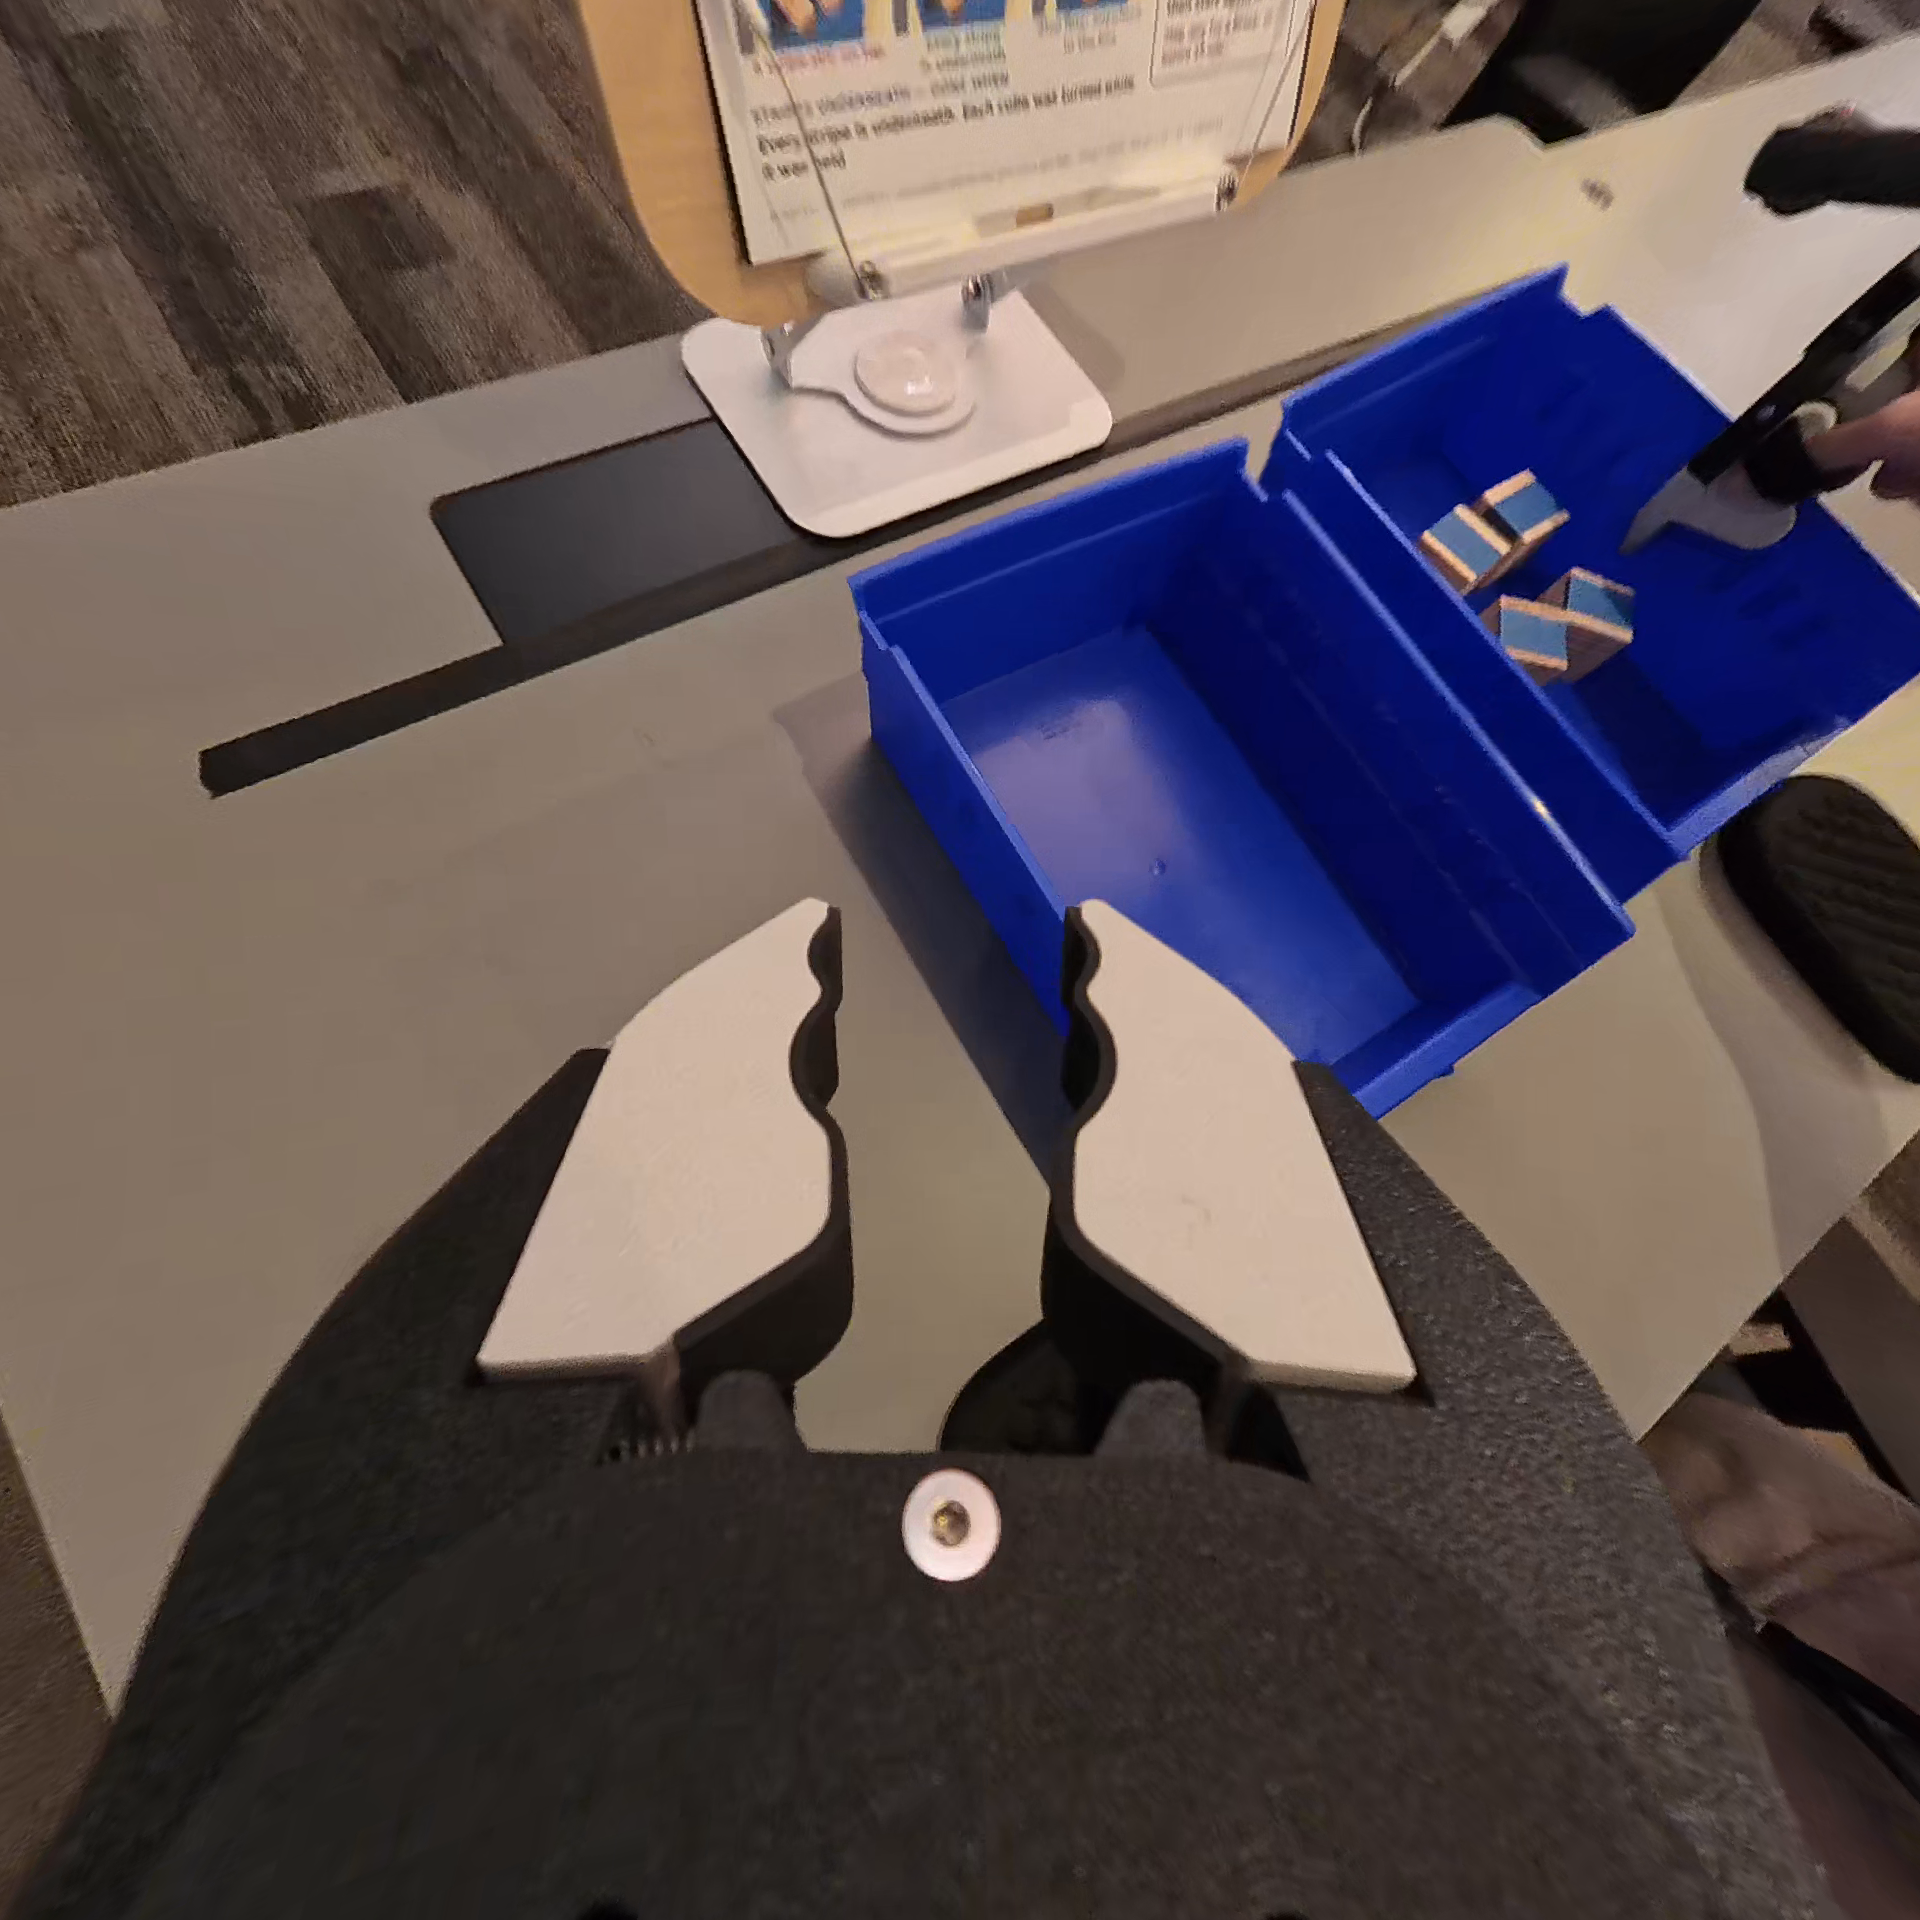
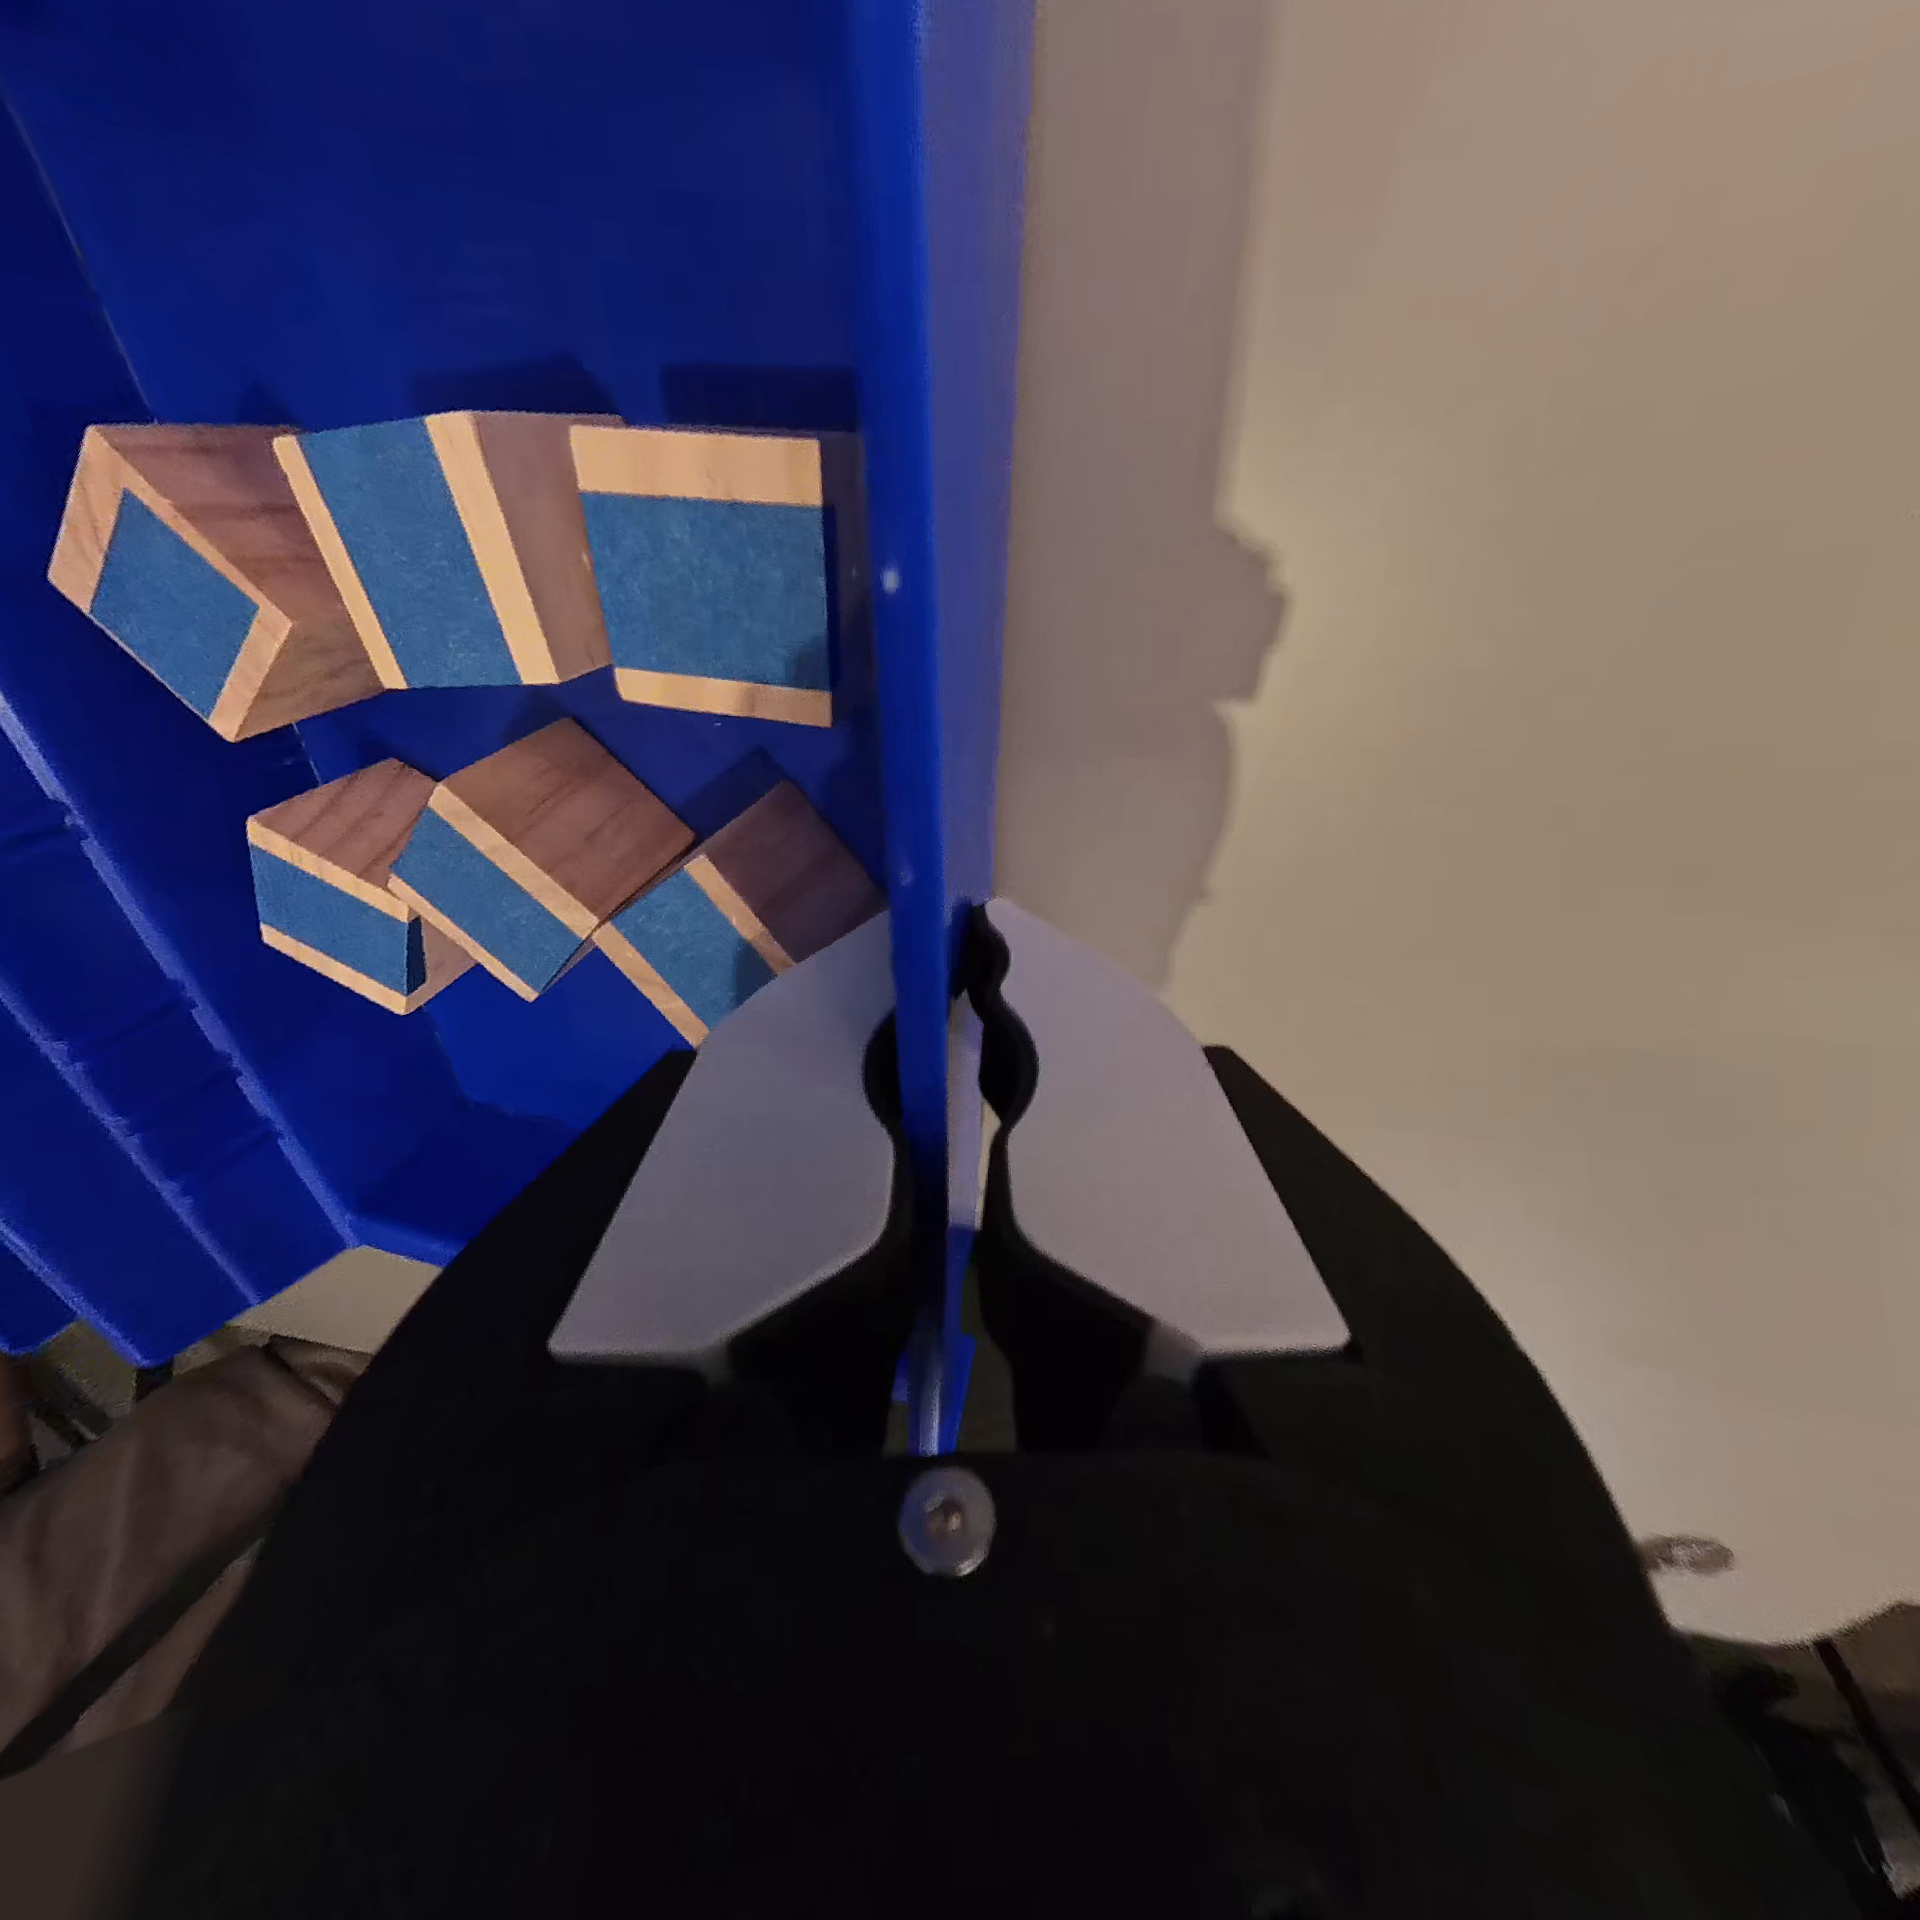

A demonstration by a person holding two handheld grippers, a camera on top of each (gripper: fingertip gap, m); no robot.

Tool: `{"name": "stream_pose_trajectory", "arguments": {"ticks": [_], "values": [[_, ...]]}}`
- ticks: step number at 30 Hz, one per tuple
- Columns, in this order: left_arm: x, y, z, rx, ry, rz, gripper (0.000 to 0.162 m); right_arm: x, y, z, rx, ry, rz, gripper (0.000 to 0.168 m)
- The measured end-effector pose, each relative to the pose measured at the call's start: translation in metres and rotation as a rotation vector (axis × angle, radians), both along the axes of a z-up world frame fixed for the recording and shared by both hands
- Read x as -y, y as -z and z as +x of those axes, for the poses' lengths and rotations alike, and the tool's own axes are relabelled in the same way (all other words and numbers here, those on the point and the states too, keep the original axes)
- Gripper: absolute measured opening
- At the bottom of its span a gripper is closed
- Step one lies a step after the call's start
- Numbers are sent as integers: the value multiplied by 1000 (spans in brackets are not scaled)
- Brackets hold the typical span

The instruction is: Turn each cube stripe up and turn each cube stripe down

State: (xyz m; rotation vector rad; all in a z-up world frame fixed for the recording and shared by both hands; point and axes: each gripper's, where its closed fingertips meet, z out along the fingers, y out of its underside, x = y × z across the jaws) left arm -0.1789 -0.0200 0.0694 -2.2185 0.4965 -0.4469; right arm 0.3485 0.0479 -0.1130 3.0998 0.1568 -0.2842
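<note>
Your left gripper (image 1: 948, 966) hangs over the grey bench (image 1: 416, 935), its jaws apart and empty. Ahead and right of them sits a smooth blue plastic bin (image 1: 1195, 790), nothing in it. Your right gripper (image 2: 935, 977) has its jaws clamped on the thin side wall of a second blue bin (image 2: 914, 520). Left of those jaws, six wooden cubes (image 2: 717, 582) with matte blue stripes lie inside; the nearest is partly hidden.

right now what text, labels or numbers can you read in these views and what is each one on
Printed sheet on the white stand: pictures and lines of print, partly blurred; I do not copy writing out.
Empty blue bin: a faint moulded mark on its floor, too small to read.
Striped cubes: no writing.
</note>
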Motion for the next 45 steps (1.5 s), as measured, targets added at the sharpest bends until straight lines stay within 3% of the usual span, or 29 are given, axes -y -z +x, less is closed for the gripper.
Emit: {"name": "stream_pose_trajectory", "arguments": {"ticks": [11, 20, 25, 29, 35, 40, 45], "values": [[1, -5, -39, 83, -92, 9, 39, 8, -55, 21, 44, -6, -27, 9], [7, -14, -38, 71, -95, 46, 39, -10, -145, -31, 84, -116, 40, 9], [11, -27, -44, 68, -149, 102, 36, -28, -173, -123, 67, -285, 58, 9], [20, -48, -79, 39, -345, 217, 34, -39, -176, -224, 10, -458, 54, 9], [65, -78, -110, 123, -480, 353, 30, -37, -161, -392, -70, -738, 38, 11], [104, -123, -100, 215, -458, 600, 5, -24, -145, -507, -126, -919, 21, 11], [106, -122, -92, 137, -446, 616, 8, -5, -122, -583, -150, -1026, -15, 11]]}}
